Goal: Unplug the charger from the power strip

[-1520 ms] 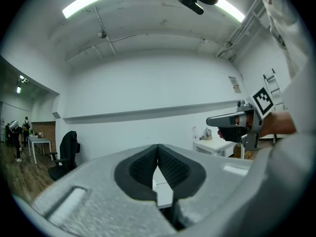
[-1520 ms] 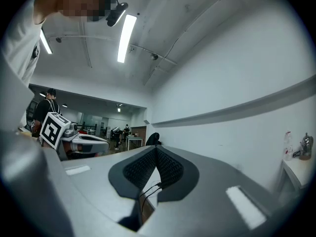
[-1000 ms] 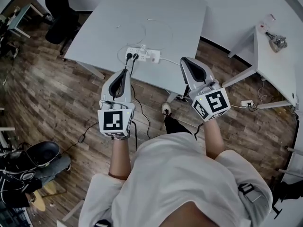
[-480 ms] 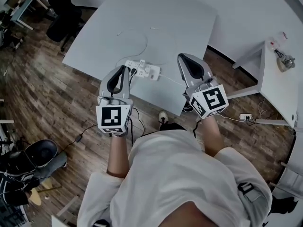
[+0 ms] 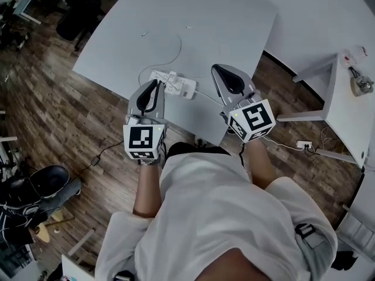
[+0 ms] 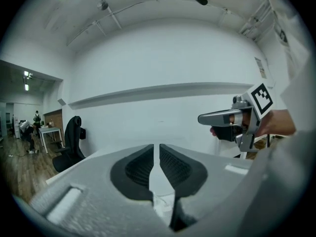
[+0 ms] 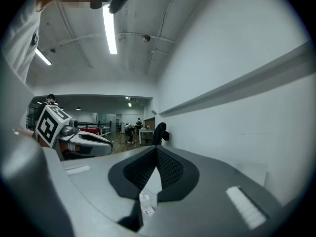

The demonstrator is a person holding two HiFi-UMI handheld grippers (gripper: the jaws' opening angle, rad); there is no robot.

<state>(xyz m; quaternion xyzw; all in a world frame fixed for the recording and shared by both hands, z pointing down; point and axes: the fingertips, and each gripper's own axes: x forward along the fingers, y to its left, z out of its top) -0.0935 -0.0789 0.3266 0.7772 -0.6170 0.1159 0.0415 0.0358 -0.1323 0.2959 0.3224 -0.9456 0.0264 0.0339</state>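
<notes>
So, head view: the power strip point(image 5: 179, 84) lies near the table's point(image 5: 211, 22) front edge, long axis slanting upper left to lower right. The left gripper point(image 5: 156, 84) hides the charger, both forearms stretched forward. Left gripper view: jaws just cracking apart, nothing between. Right gripper view: right gripper point(image 7: 157, 151) clenched, empty

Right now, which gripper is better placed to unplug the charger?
Left. The left gripper reaches over one end of the power strip; its jaws have just been opening, nothing between them. The right gripper, jaws together, sits clear of the other end.
</notes>
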